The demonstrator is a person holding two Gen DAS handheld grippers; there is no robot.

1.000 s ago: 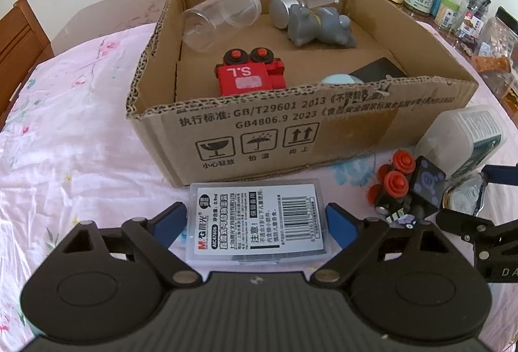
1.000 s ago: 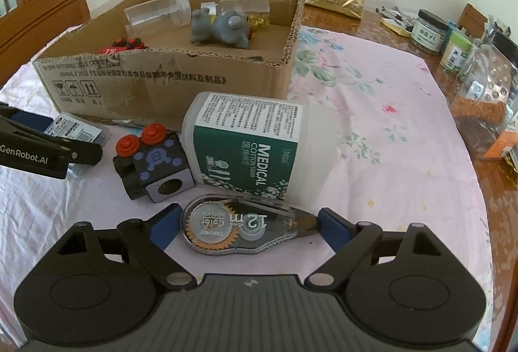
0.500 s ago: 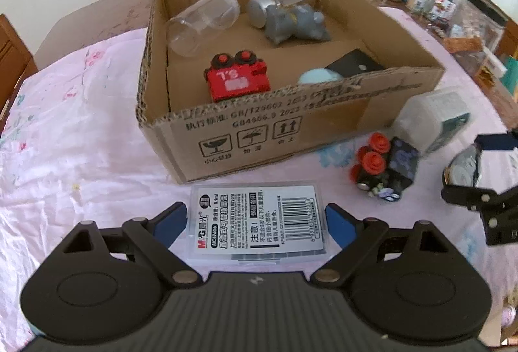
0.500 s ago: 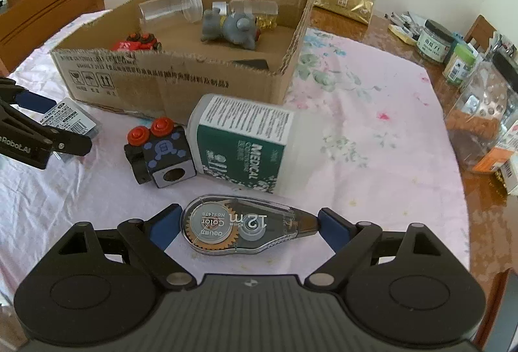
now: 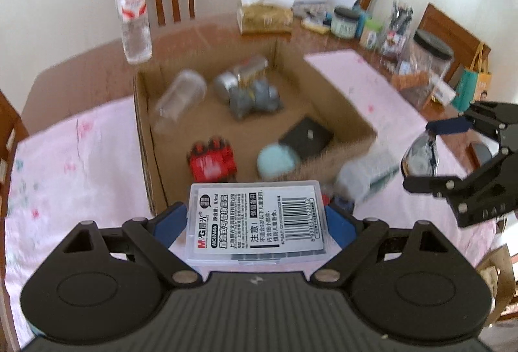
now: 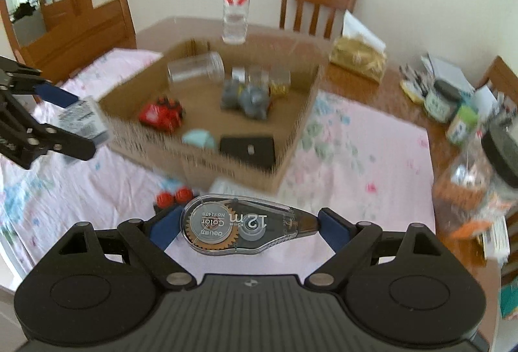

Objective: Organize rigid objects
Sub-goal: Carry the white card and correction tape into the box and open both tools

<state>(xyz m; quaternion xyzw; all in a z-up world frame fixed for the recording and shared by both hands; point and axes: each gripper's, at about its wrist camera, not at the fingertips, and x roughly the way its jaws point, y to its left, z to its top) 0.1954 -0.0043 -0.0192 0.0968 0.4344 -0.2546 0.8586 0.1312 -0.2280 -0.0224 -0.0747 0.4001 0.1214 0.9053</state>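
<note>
While you carry a load in each hand, start at your left: the left gripper (image 5: pixel 255 219) has its blue pads pinching the short ends of a flat clear plastic refill case with a white barcoded label (image 5: pixel 255 221), held above the pink floral tablecloth (image 5: pixel 74 157) just short of the near wall of the open brown cardboard box (image 5: pixel 144 138). That case looks light, stiff and slick, so I judge a grip across its ends sound, though a hard squeeze could bow the thin shell.

Moving rightward into the box, count one clear plastic jar lying on its side (image 5: pixel 181 99), one red toy block with round studs (image 5: pixel 212 159), one silver-capped jar (image 5: pixel 241 76), one grey animal figure (image 5: pixel 254 99), one pale blue round thing (image 5: pixel 278 161) and one flat black square (image 5: pixel 306 138). Just outside the near wall lie one white medical cotton container (image 5: pixel 365 177) and one dark block with red knobs (image 6: pixel 171 198), mostly hidden.

Further right, the right gripper (image 6: pixel 249 227) has its jaws clamped on the two ends of one clear teardrop-shaped correction tape dispenser (image 6: pixel 242 227), also in the air over the cloth near the box. It is hard, smooth and tapered, so I expect it could slip at the narrow tip; keep the pressure steady. Beyond the box stands one water bottle (image 6: pixel 235 0).
</note>
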